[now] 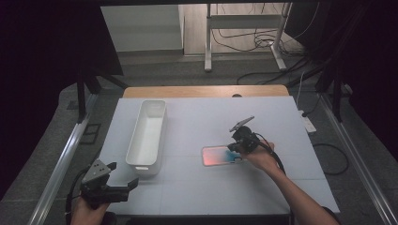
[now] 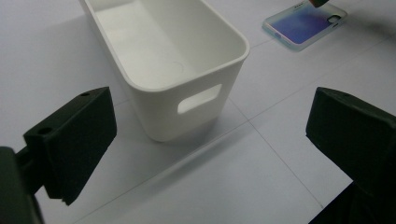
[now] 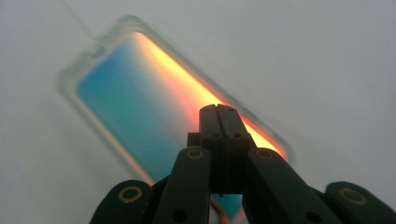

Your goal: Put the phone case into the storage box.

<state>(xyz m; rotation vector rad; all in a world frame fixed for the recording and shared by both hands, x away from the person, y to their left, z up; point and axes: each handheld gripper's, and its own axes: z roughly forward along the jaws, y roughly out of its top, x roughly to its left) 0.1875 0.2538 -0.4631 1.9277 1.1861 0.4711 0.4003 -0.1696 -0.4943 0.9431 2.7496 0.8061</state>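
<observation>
A clear phone case (image 1: 218, 155) with a pink-to-blue sheen lies flat on the white table cover, right of centre. My right gripper (image 1: 233, 147) is tilted down at its right end. In the right gripper view its jaws (image 3: 219, 109) are pressed together over the orange long edge of the case (image 3: 135, 93); I cannot tell if they pinch the rim. My left gripper (image 1: 124, 174) hovers at the front left corner, open and holding nothing. Its jaws (image 2: 212, 135) frame the near end of the white bin (image 2: 187, 116), and the case (image 2: 303, 23) lies beyond.
The long white bin (image 1: 143, 168) stands lengthwise on the left half of the table cover (image 1: 211, 192), with nothing in it and a handle slot in its near end. A strip of wooden table (image 1: 202, 90) borders the far side. Metal rails run along both sides of the table.
</observation>
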